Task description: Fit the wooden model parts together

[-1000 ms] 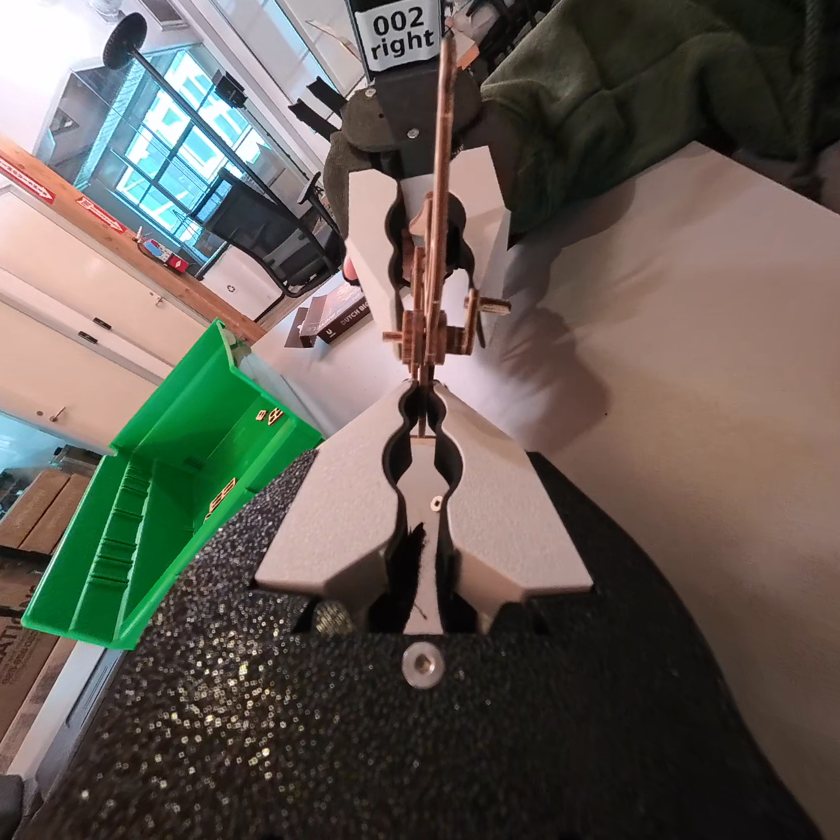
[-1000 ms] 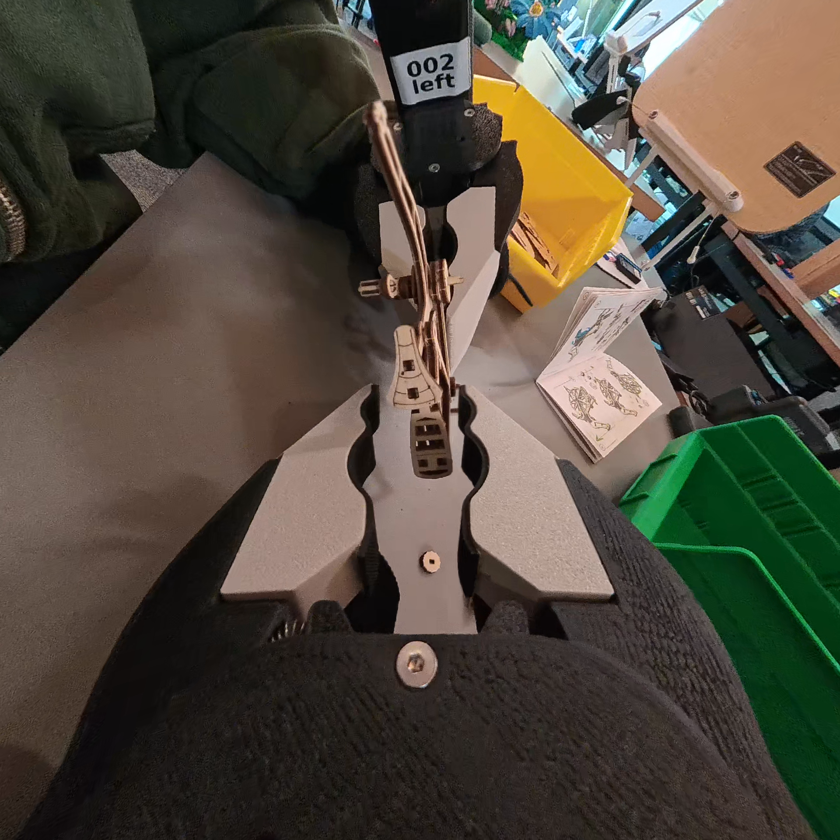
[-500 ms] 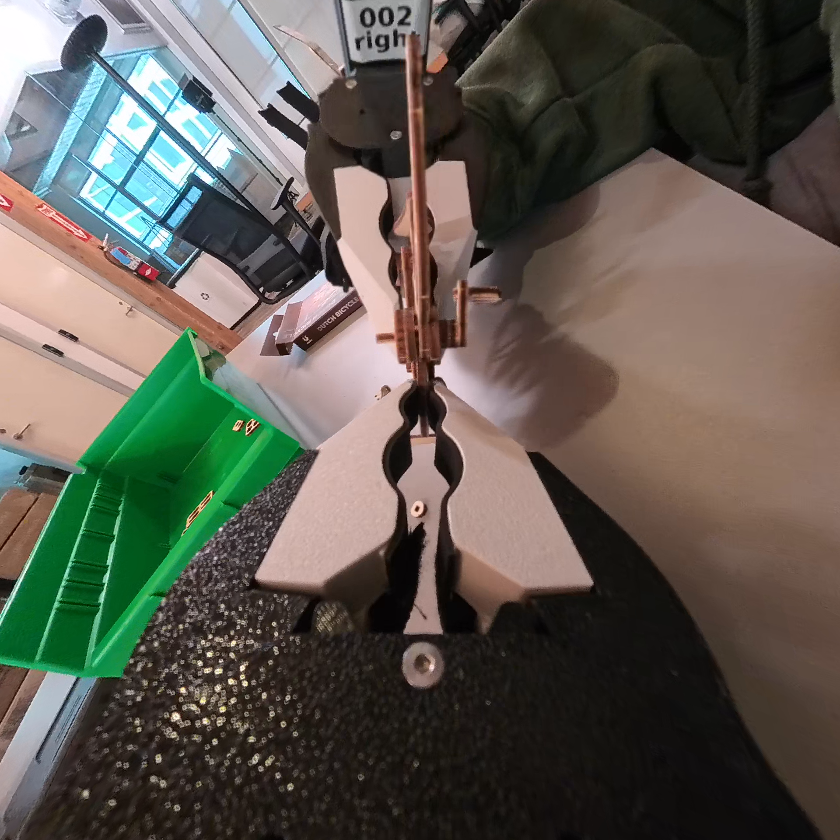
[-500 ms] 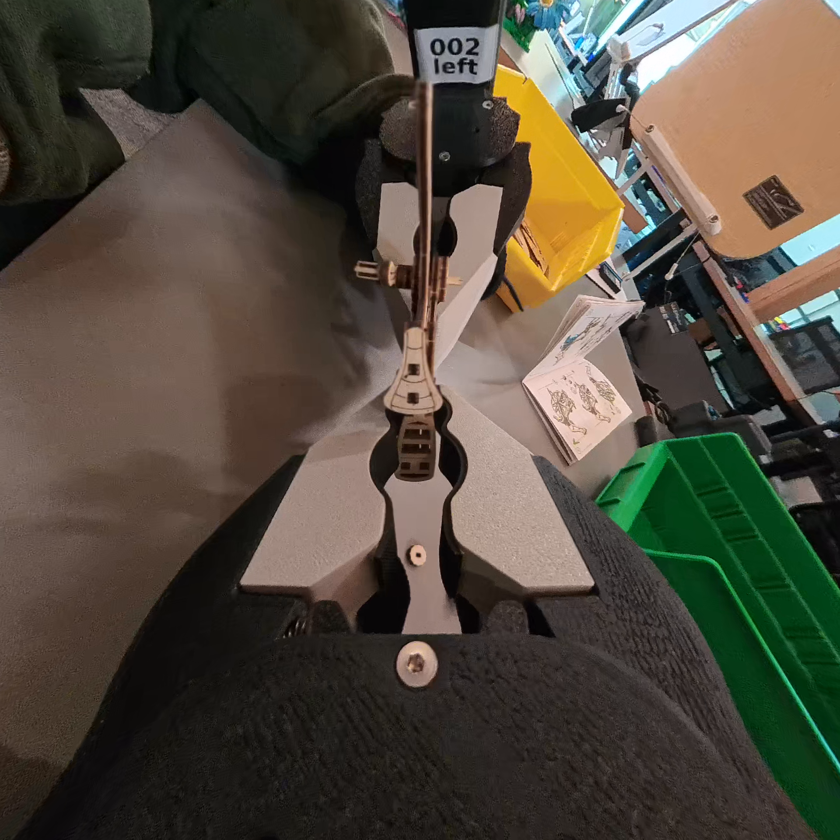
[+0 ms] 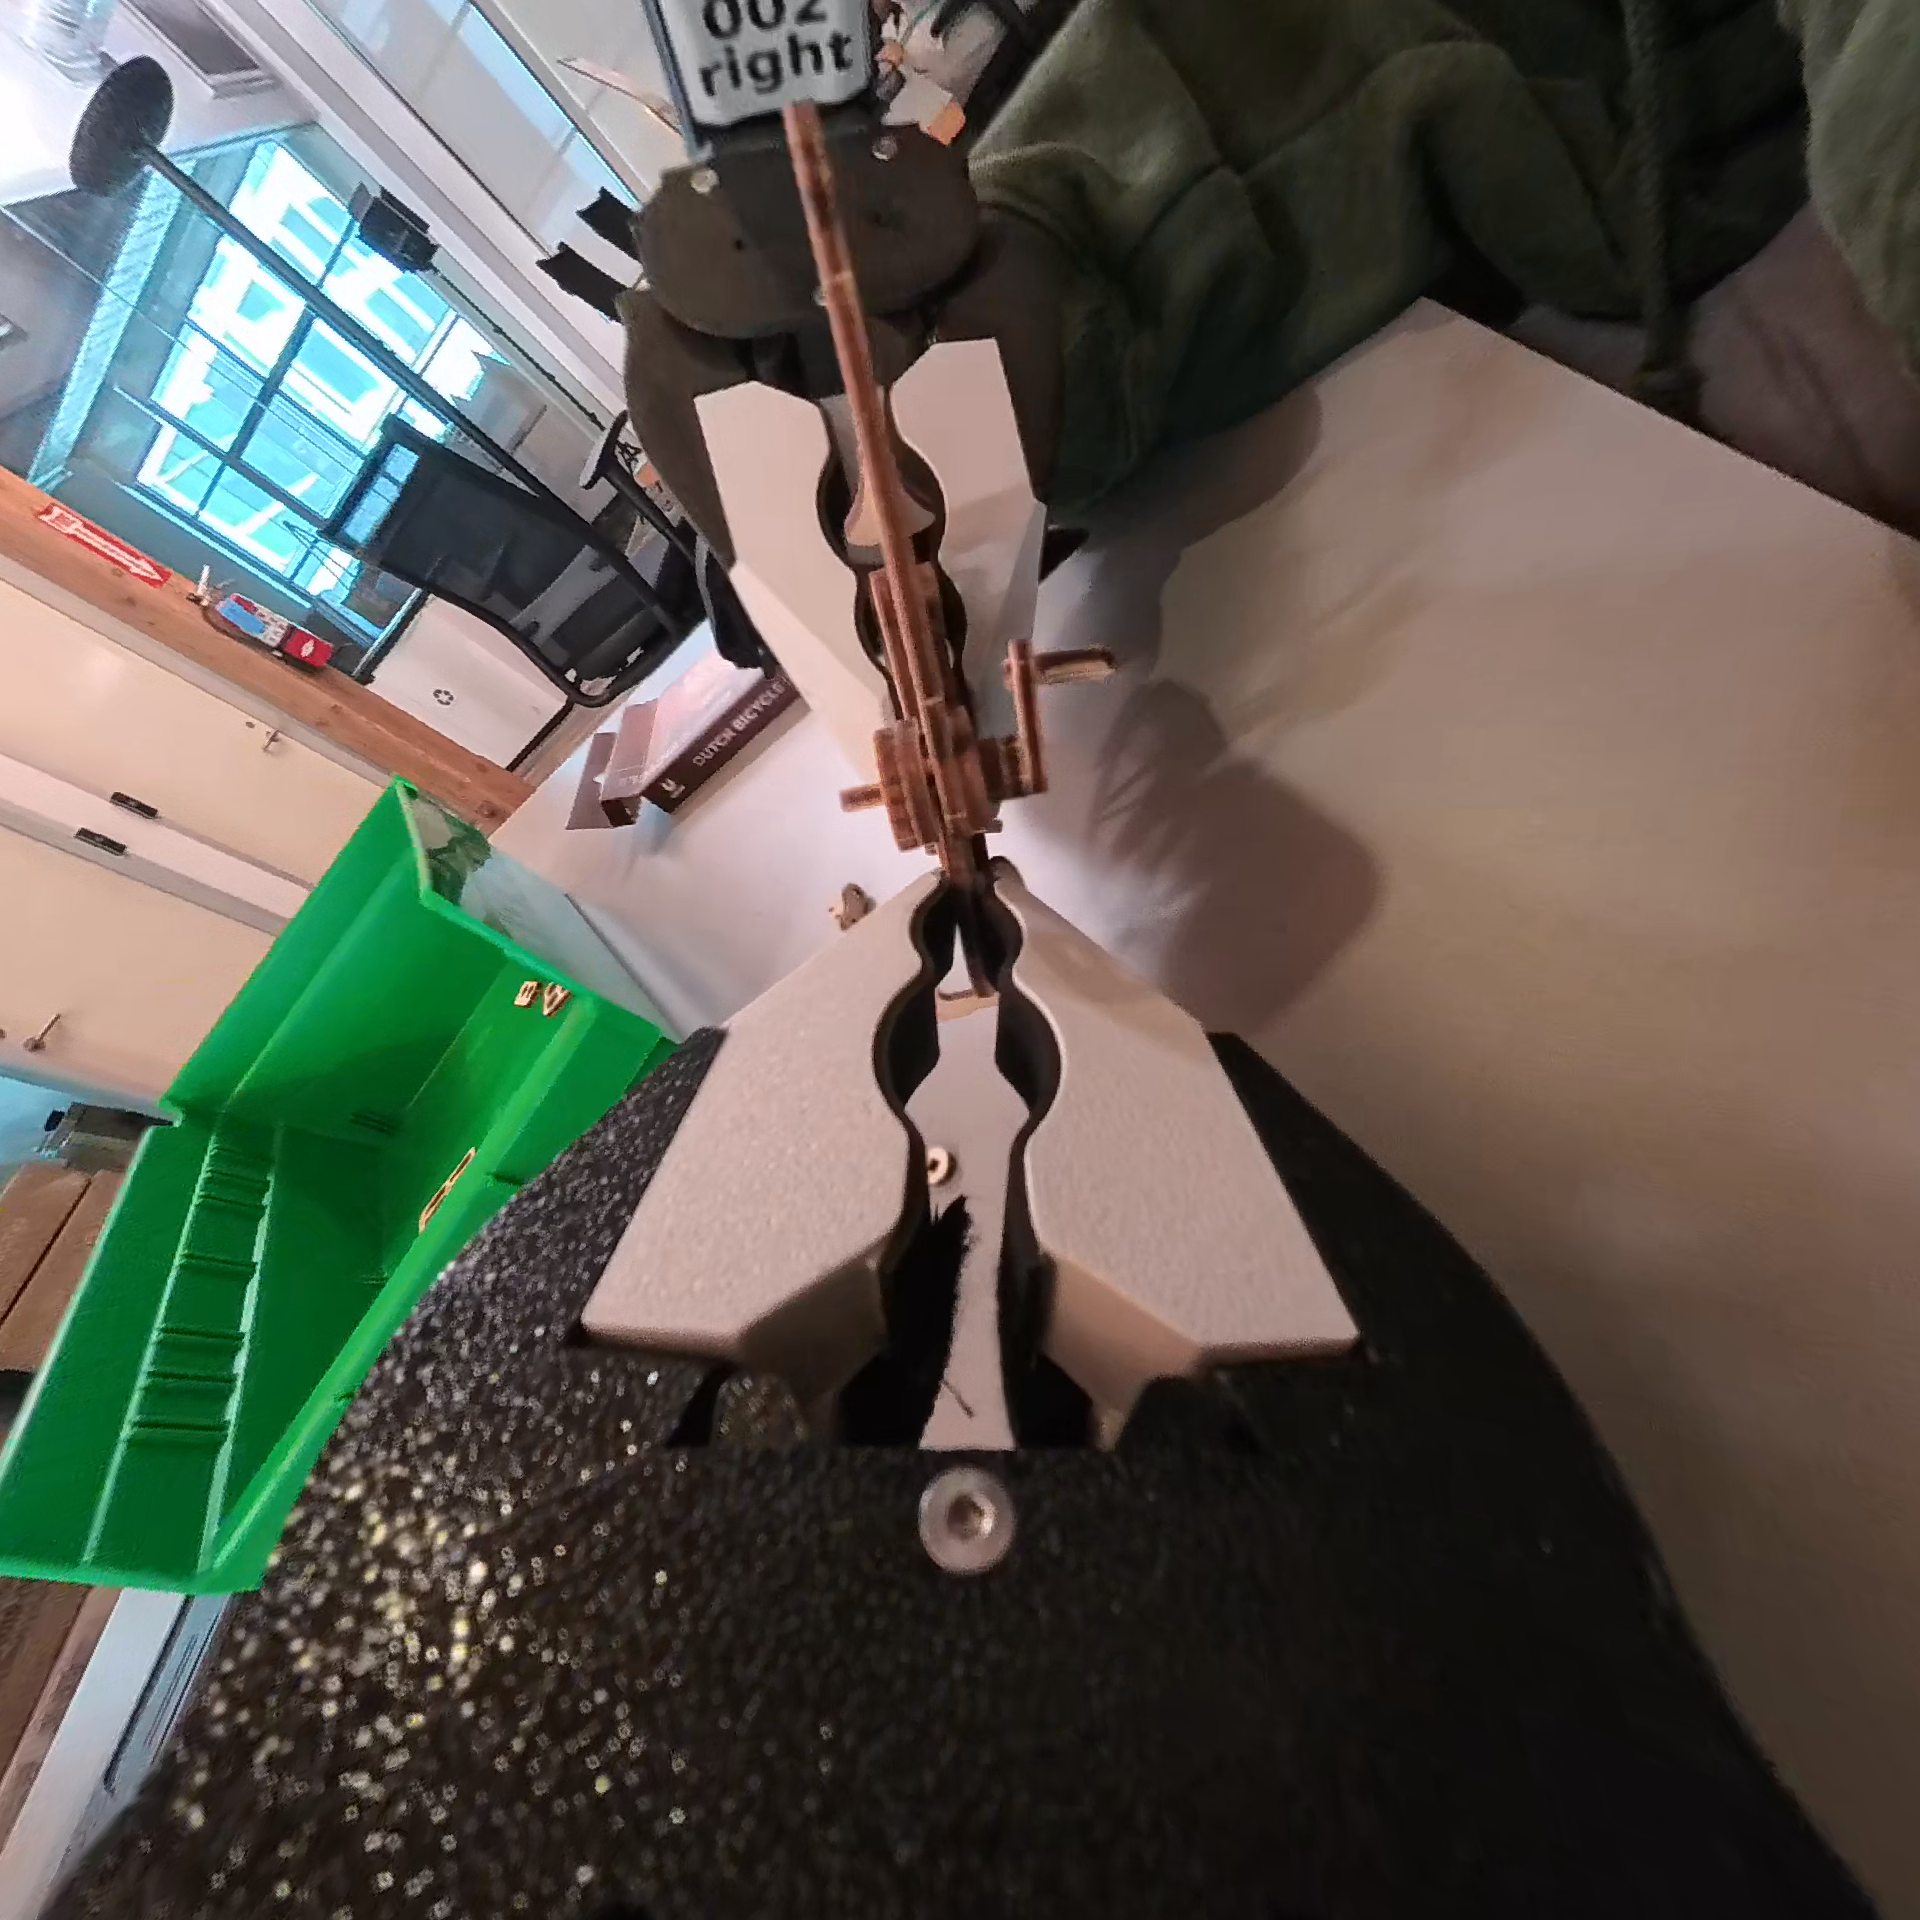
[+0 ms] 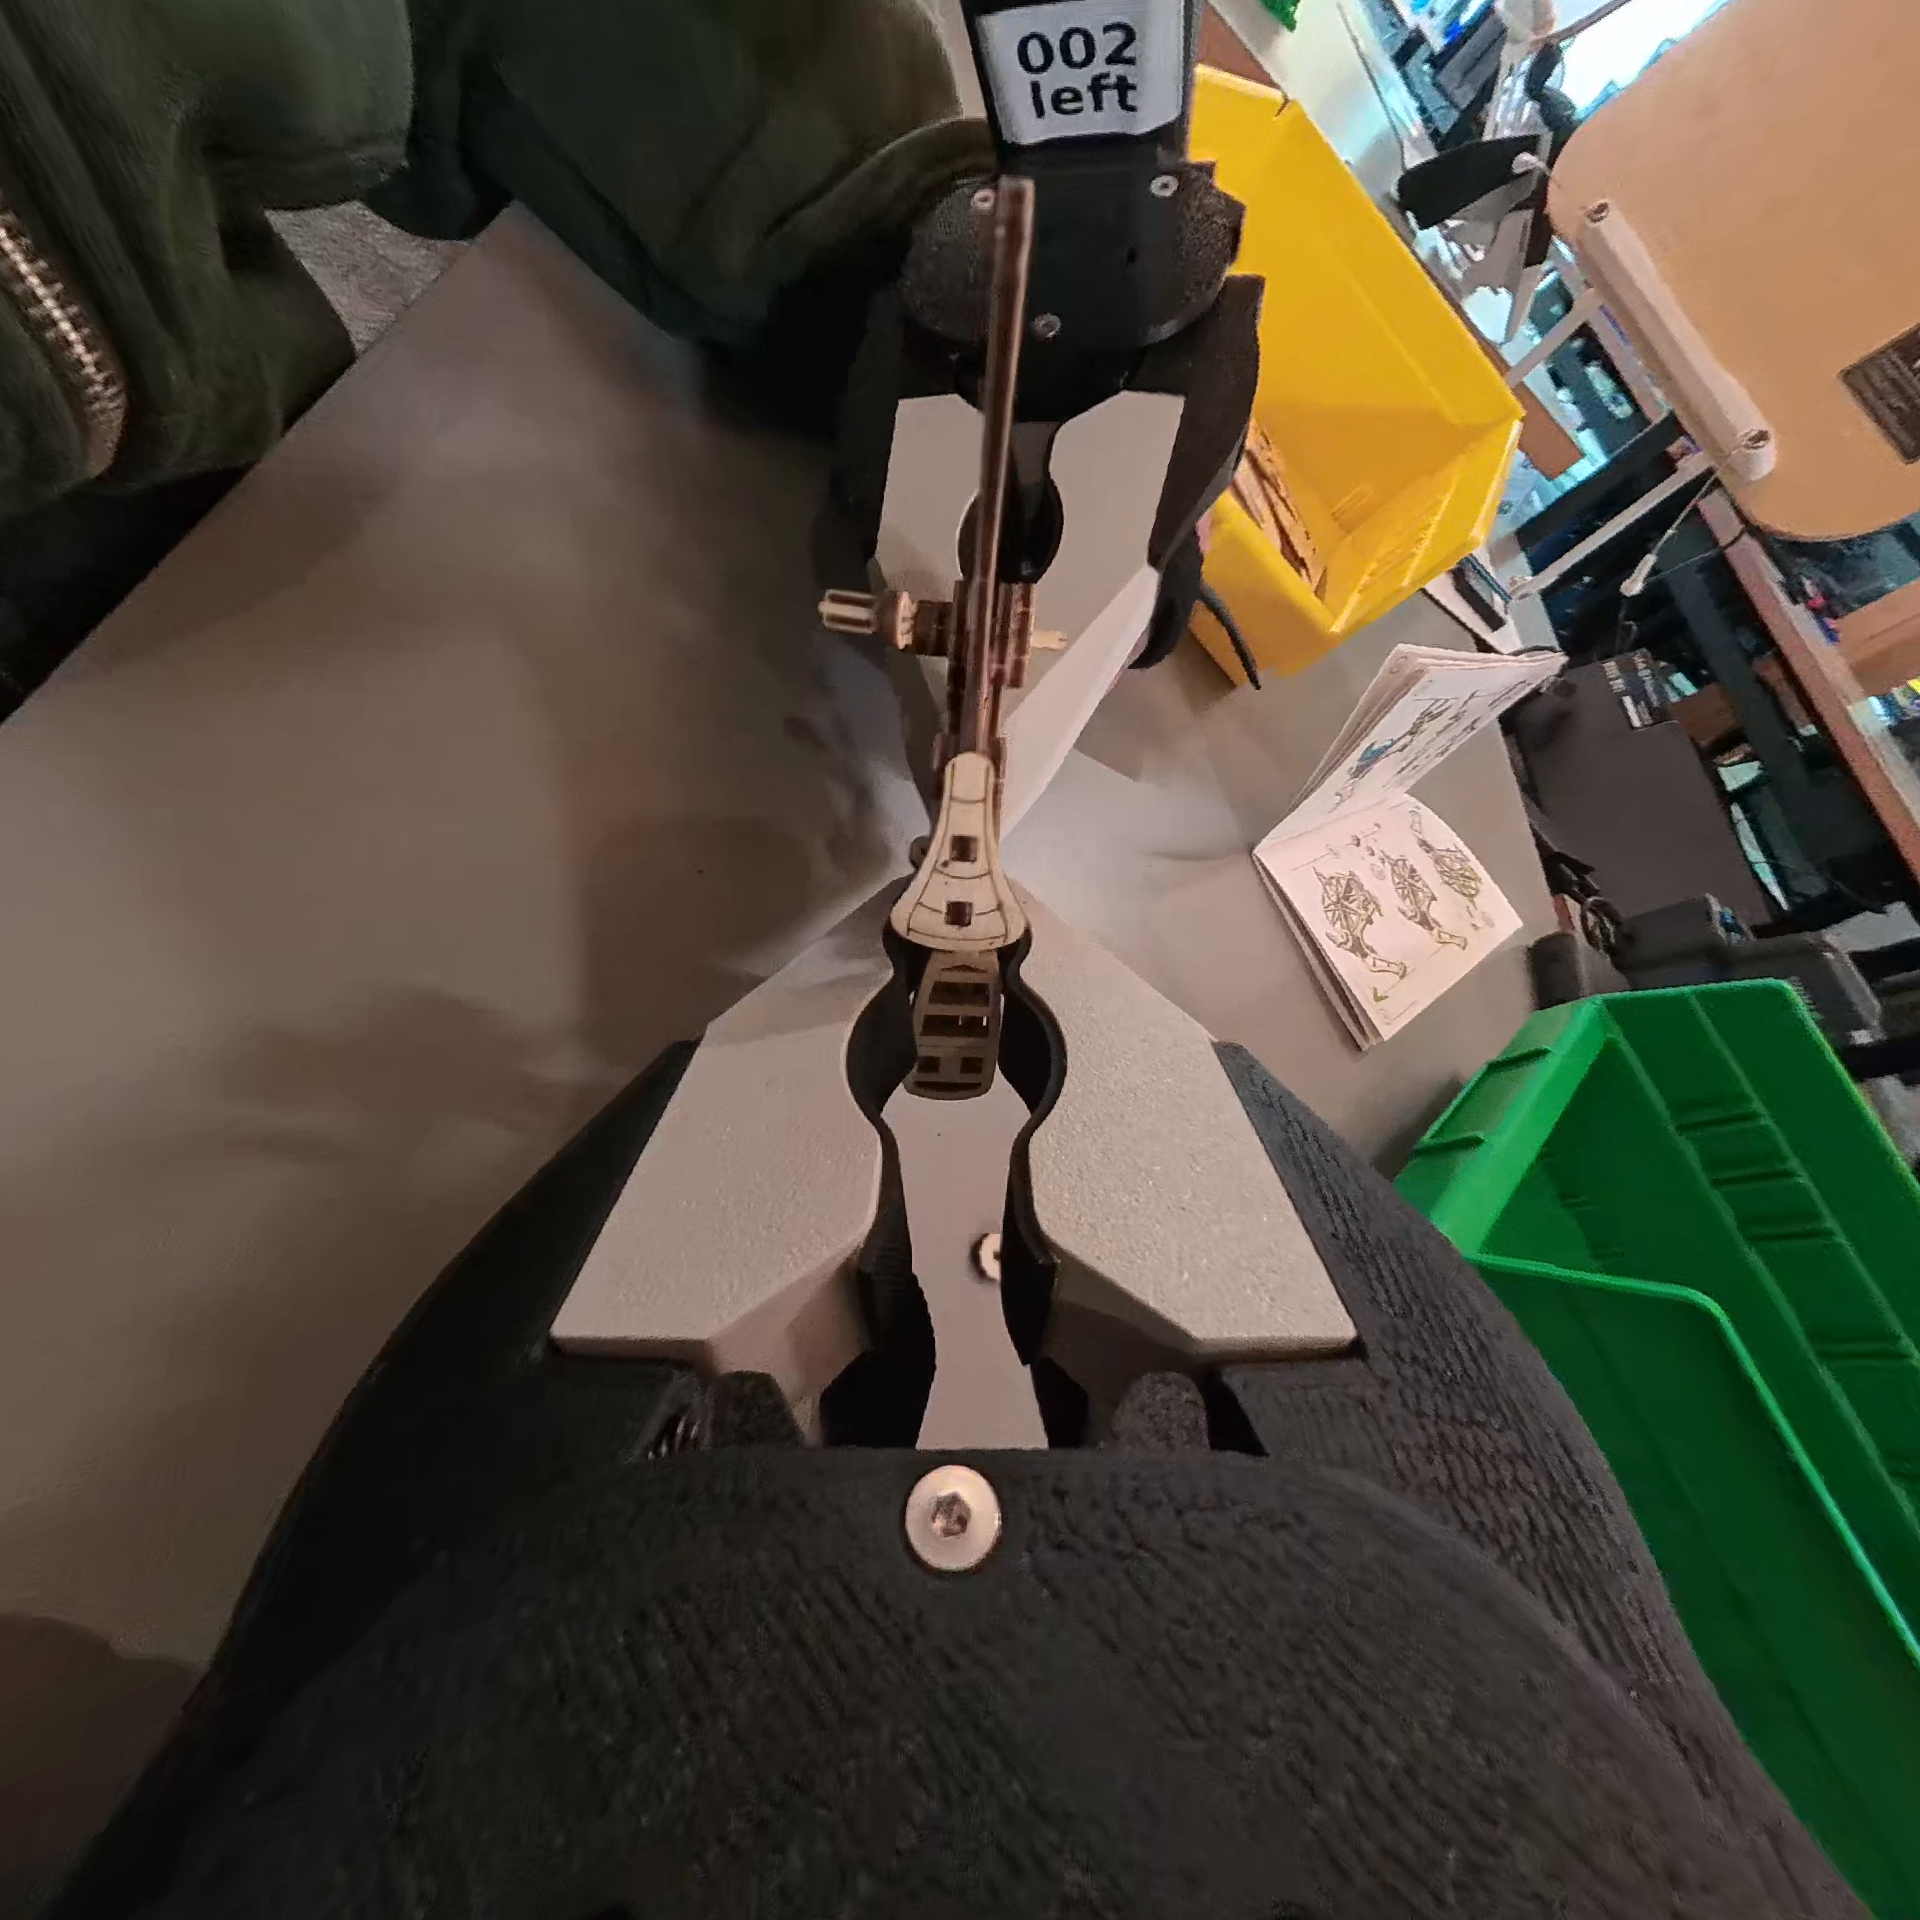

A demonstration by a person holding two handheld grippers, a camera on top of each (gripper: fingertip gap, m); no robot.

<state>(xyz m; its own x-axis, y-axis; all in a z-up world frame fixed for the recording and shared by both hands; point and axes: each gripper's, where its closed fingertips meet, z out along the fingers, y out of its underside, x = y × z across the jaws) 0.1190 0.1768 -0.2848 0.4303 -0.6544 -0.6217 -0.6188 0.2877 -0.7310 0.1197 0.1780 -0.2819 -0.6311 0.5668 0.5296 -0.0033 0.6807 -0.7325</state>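
Grey table [image 6: 416, 831] below; both grippers face each other above it, left gripper [image 5: 971, 904] and right gripper [image 6: 961, 935] each clamped on an end of the wooden model [image 5: 935, 727]; green bin [image 5: 312, 1195] nearby.

A green bin [image 6: 1704, 1195] sits right of the right jaws, an open instruction booklet [image 6: 1387, 914] lying beyond it. A yellow bin [image 6: 1351, 395] stands farther ahead. Left of the left jaws, a dark box [image 5: 691, 743] lies past another view of the green bin [image 5: 312, 1143].
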